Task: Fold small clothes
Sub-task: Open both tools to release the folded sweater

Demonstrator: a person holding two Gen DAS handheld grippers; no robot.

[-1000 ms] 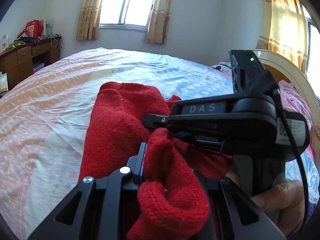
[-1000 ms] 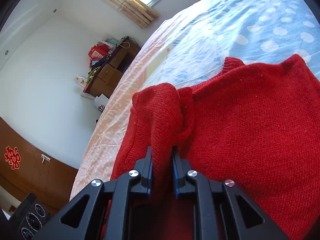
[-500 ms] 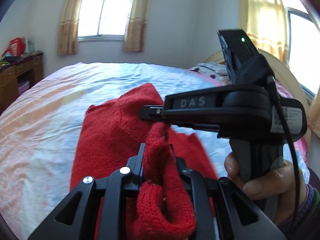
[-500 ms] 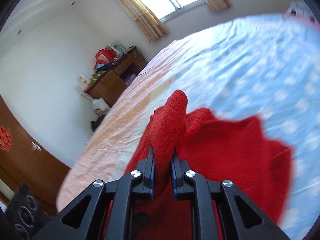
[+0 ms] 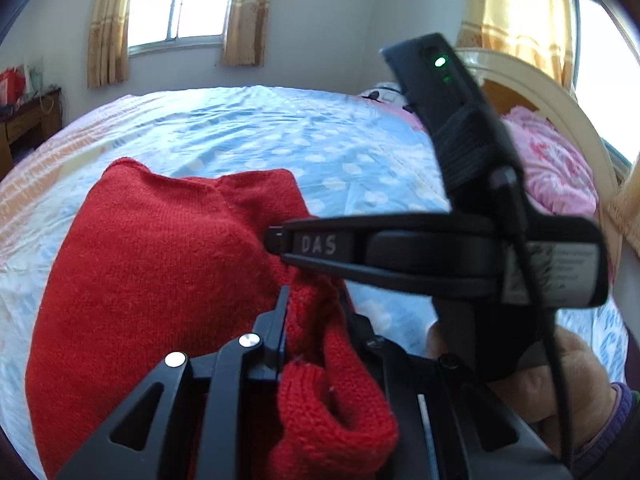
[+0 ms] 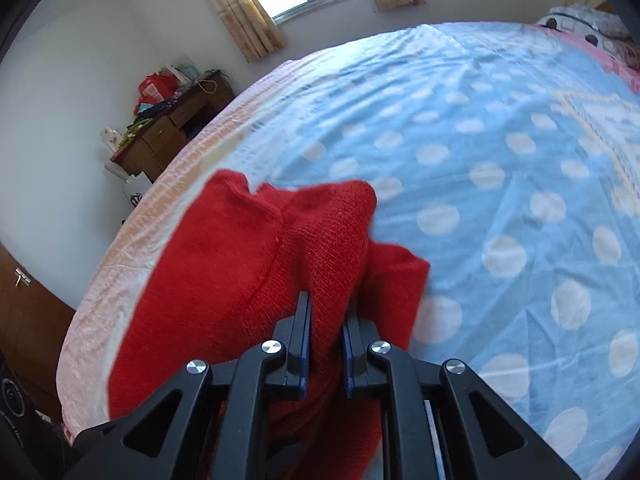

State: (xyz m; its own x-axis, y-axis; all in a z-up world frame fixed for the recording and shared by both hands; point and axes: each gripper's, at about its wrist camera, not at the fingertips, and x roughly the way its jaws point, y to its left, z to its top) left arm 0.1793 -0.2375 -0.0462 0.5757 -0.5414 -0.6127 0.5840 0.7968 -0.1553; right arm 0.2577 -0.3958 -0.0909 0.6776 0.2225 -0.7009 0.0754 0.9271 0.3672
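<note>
Left wrist view: left gripper (image 5: 310, 320) clamped on bunched knit cuff of red sweater (image 5: 160, 264); rest of sweater spreads toward 10 o'clock over bed (image 5: 280, 132). Right gripper (image 5: 276, 240) enters from 3 o'clock, tips at sweater, held by hand (image 5: 560, 384).

Right wrist view: right gripper (image 6: 326, 320) pinches raised sweater (image 6: 224, 264) fold; body lies toward 9 o'clock on dotted blue bed (image 6: 500, 160), near pink edge.
</note>
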